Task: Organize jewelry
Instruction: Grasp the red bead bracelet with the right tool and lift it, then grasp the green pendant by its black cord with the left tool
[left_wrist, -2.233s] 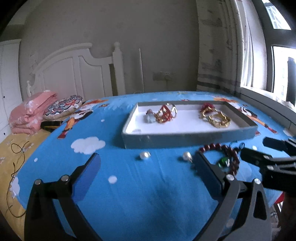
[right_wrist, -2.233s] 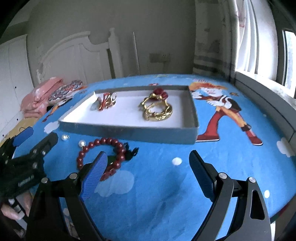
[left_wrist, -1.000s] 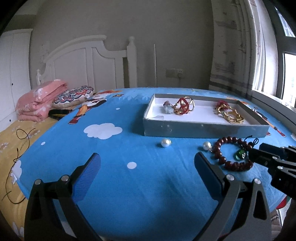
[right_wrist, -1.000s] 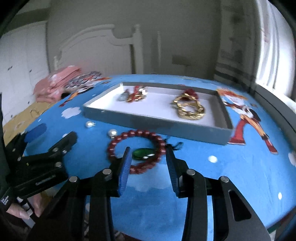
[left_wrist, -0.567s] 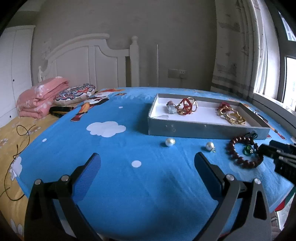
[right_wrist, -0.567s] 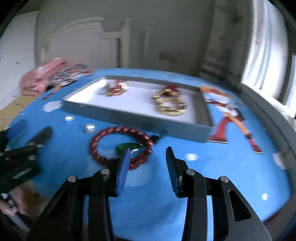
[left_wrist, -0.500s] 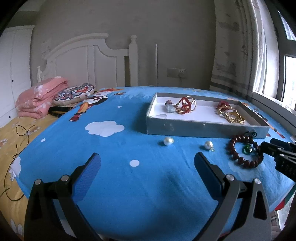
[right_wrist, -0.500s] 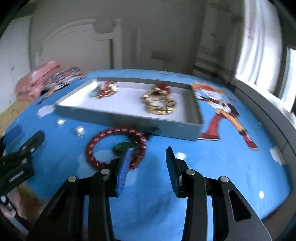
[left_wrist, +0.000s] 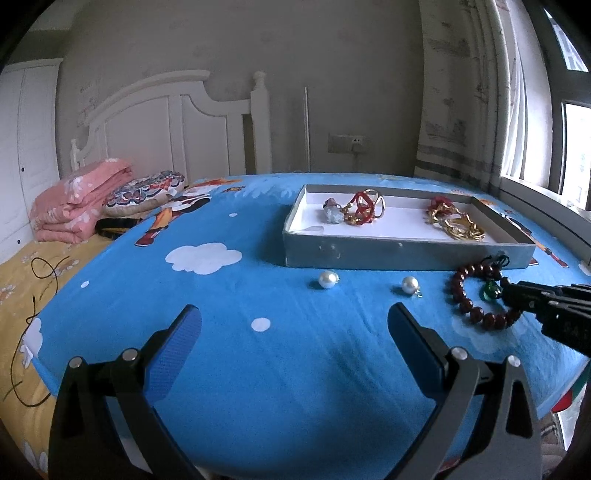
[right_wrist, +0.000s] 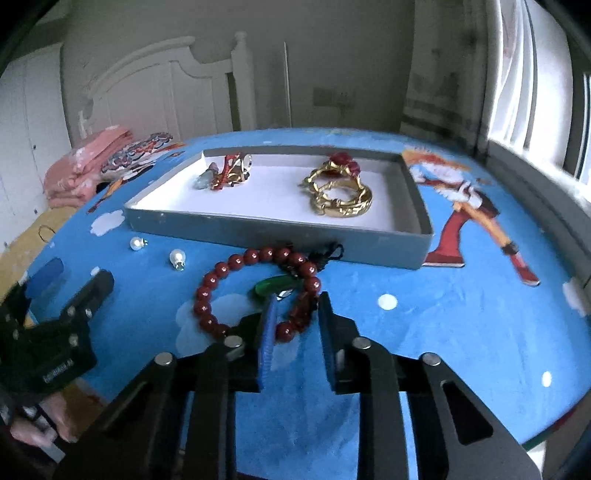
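Two loose pearls (left_wrist: 328, 279) — right gripper (right_wrist: 295, 314) fingers closing around one bead bracelet (right_wrist: 255, 291); left gripper (left_wrist: 295, 332) spread.

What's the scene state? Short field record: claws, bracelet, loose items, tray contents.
right claw: closing, jaws astride near side of red bead bracelet
left claw: open, empty, over blue cartoon sheet
bracelet: on sheet, outside grey tray
loose: two pearls in front of tray
tray: gold bangles, red-gold piece

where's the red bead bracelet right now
In the right wrist view the red bead bracelet lies on the blue cloth just in front of the grey tray, its near side between the closing right gripper jaws.
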